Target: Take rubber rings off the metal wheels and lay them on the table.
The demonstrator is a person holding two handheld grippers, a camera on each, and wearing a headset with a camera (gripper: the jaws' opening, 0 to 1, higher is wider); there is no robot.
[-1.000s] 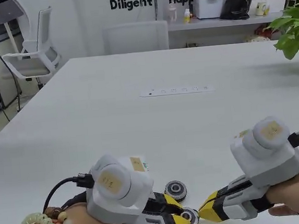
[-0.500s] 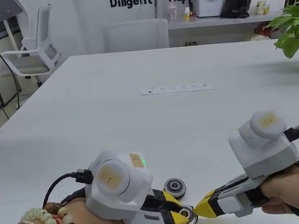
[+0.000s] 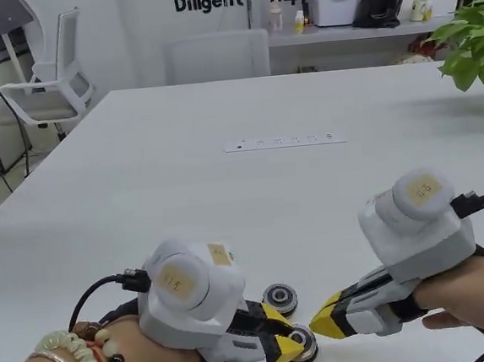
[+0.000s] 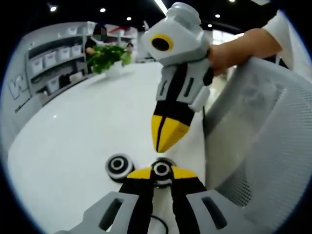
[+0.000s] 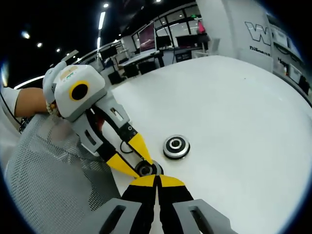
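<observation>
Left tongs (image 4: 161, 172) gripping wheel (image 5: 145, 168), right tongs (image 3: 316, 328) closed beside it, spare wheel (image 3: 279, 296) nearby

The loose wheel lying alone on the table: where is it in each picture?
Head view: loose wheel bottom centre, just beyond the gripped wheel.
Left gripper view: lower left, left of the gripped wheel.
Right gripper view: centre, up and right of the gripped wheel.
Shared landmark: that gripped wheel.

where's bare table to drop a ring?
Free: table between power strip and loose wheel; also beyond the right gripper toward the plant. Crowded: near edge, where left gripper holds the other wheel beside right gripper.
</observation>
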